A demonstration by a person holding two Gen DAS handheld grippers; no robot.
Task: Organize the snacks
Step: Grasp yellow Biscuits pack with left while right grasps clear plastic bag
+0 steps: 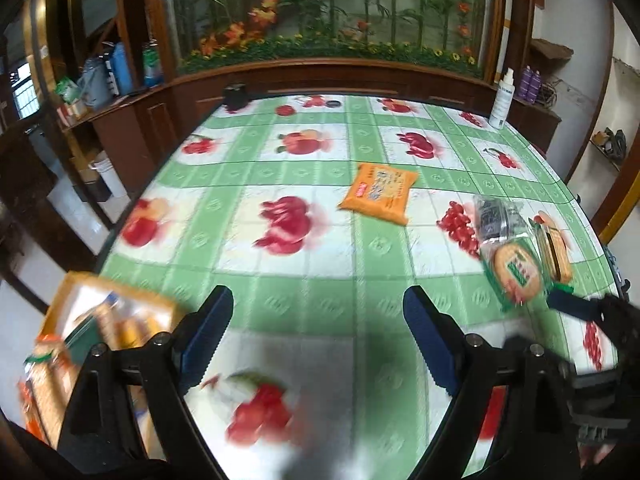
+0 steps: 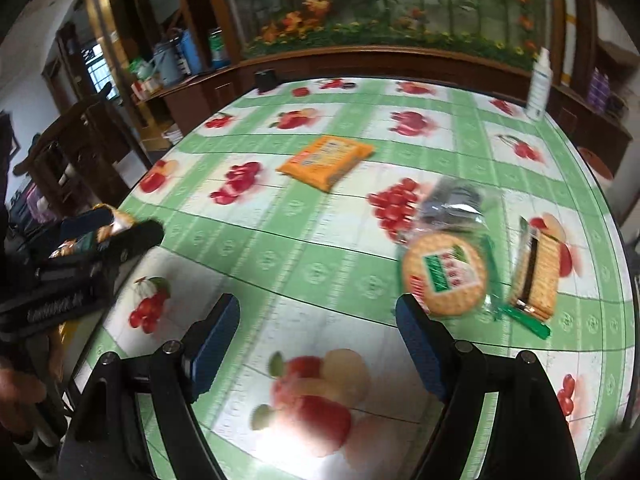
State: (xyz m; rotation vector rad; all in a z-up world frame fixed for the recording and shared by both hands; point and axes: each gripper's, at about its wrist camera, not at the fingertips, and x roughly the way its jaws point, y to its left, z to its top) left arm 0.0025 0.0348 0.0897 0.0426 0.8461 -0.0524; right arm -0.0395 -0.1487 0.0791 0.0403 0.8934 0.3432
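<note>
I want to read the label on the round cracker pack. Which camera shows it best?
The right wrist view: the round cracker pack sits large and near the middle, with its green label facing the camera. In the left wrist view the same pack is smaller, blurred, near the right edge.

Both wrist views downward, sharing table (close)

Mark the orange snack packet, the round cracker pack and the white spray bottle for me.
orange snack packet (image 2: 326,156), right wrist view, middle of its printed face
round cracker pack (image 2: 444,278), right wrist view, its label
white spray bottle (image 1: 502,104), left wrist view, its body
</note>
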